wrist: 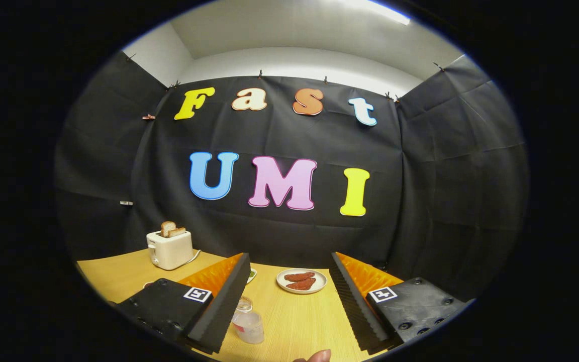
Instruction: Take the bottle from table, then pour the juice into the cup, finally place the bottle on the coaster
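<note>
A small clear bottle (pixel 248 322) stands upright on the wooden table (pixel 294 322), with its mouth uncapped and a bit of red on its label. It sits between my fingers, close against the inner side of the left finger (pixel 221 306) and far back toward the finger bases. My gripper (pixel 289 264) is open wide and neither finger presses on the bottle. A small green-edged thing (pixel 252 275) peeks out just past the left fingertip, mostly hidden; I cannot tell what it is.
A white plate (pixel 301 281) with reddish-brown food lies just ahead of the fingers. A white toaster (pixel 170 249) holding toast stands at the back left by the booth wall. A person's fingertip (pixel 318 356) shows low between the fingers.
</note>
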`<state>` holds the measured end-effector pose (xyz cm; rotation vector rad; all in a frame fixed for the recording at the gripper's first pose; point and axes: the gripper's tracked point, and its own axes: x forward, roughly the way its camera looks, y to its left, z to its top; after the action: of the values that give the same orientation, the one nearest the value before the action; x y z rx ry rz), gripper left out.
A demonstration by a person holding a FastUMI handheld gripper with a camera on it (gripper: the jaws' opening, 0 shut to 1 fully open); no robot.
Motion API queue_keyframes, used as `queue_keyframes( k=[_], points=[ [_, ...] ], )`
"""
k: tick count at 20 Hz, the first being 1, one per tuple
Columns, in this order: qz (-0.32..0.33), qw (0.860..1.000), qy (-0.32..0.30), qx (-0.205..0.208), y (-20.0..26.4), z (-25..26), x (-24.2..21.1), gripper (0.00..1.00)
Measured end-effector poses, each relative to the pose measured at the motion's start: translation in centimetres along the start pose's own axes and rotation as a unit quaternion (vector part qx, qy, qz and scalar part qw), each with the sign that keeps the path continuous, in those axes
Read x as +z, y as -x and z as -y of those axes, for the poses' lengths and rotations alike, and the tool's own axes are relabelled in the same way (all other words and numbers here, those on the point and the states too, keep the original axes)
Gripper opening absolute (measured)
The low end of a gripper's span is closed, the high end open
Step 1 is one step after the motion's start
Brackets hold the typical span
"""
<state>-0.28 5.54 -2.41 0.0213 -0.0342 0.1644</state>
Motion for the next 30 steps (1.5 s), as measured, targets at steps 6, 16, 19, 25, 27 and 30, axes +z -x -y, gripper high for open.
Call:
queue_keyframes(
  k=[6, 16, 19, 25, 27, 30],
  points=[
    [-0.011, 1.0, -0.007, 0.024, 1.2, -2.5, -4.0, 0.97],
    [-0.061, 0.997, -0.019, 0.043, 0.6, -5.2, -15.0, 0.97],
    [-0.072, 0.996, -0.025, 0.039, -0.7, -5.5, -17.9, 0.97],
    [-0.086, 0.995, -0.037, 0.027, -3.4, -7.0, -21.2, 0.98],
    [-0.085, 0.996, -0.039, 0.014, -4.1, -7.3, -21.7, 0.97],
    [-0.093, 0.995, -0.039, -0.019, -4.3, -7.0, -22.9, 0.98]
  ],
)
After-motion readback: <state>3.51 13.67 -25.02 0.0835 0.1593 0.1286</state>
